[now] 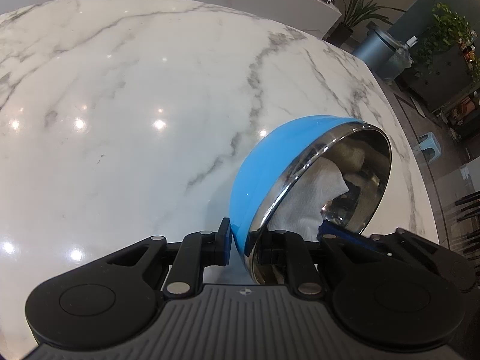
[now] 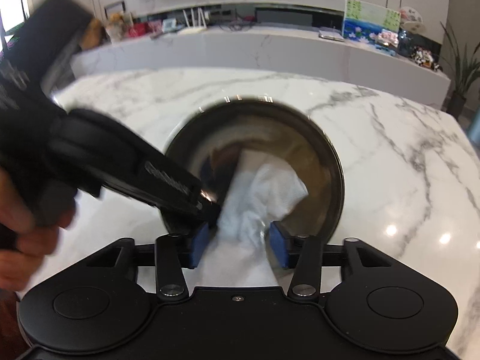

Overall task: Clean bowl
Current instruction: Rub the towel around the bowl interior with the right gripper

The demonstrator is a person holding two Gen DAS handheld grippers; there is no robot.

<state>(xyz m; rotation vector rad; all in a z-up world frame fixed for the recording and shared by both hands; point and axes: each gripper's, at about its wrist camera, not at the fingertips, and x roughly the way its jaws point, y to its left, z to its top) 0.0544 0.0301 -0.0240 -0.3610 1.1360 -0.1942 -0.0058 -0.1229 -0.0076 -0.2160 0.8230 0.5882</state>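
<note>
Your left claw point(image 1: 243, 247) is clamped on the near rim of the bowl point(image 1: 264, 174), one pad on the blue outside and one inside, holding it tipped on edge over the marble counter point(image 1: 135, 105). That view alone shows the blue shell. The right wrist view looks straight into the steel inside, where a white cloth point(image 2: 264, 192) lies and trails back between the pads of your right claw point(image 2: 238, 244). Those pads stand a little apart; through the blur, they seem not to press the cloth. Your hand point(image 2: 27, 225) shows at left.
</note>
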